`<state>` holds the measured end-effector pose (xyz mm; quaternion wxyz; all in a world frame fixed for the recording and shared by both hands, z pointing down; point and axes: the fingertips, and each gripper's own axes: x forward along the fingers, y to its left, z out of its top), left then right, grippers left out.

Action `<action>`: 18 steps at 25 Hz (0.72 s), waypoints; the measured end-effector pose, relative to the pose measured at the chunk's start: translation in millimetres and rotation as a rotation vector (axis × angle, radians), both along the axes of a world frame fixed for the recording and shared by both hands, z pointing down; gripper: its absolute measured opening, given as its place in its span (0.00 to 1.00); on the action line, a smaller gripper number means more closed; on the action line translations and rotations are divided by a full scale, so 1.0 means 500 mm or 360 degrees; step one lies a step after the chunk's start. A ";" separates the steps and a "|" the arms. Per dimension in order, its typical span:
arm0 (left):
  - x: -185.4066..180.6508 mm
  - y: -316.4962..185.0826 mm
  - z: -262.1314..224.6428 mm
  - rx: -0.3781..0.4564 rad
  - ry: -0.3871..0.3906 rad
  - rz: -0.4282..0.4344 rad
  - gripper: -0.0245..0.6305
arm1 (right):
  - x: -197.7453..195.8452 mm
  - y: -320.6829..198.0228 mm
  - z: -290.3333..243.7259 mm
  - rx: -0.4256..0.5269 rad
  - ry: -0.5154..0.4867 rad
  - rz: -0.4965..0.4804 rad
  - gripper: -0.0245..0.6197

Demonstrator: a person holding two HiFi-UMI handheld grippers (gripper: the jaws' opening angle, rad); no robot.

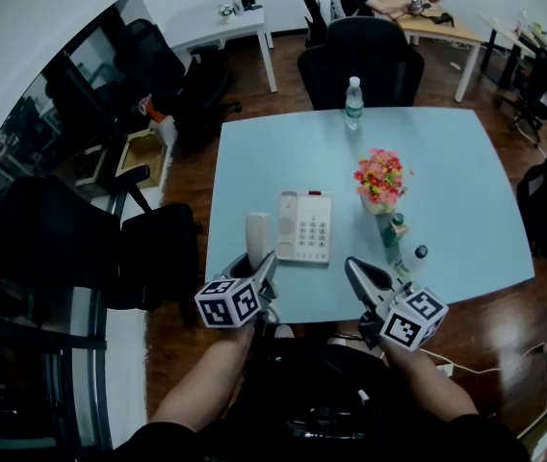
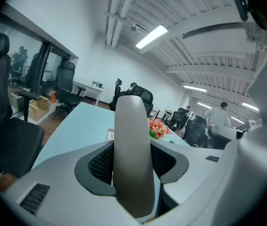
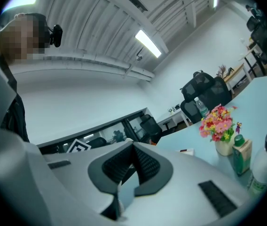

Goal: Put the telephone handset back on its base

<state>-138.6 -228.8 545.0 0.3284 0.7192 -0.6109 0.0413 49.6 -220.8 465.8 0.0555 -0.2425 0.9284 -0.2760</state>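
The pale grey handset [image 1: 256, 234] stands upright at the table's near edge, just left of the white telephone base [image 1: 304, 226] with its keypad. My left gripper [image 1: 259, 268] is shut on the handset's lower part. In the left gripper view the handset [image 2: 132, 159] fills the gap between the two black pads and rises above them. My right gripper [image 1: 355, 272] hovers over the near table edge, right of the base. Its jaws are shut with nothing between them, and in the right gripper view the right gripper [image 3: 133, 147] shows its tips meeting.
The light blue table [image 1: 447, 162] also carries a vase of pink and yellow flowers [image 1: 380, 179], a water bottle [image 1: 353, 101] at the far edge, and two small bottles [image 1: 392, 231] [image 1: 414, 256] near the right gripper. A black office chair [image 1: 361, 61] stands behind the table.
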 end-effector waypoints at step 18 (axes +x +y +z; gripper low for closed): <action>-0.001 -0.266 0.177 -0.0295 -0.0077 0.0141 0.36 | -0.047 -0.100 0.051 -0.0090 0.0154 0.0200 0.06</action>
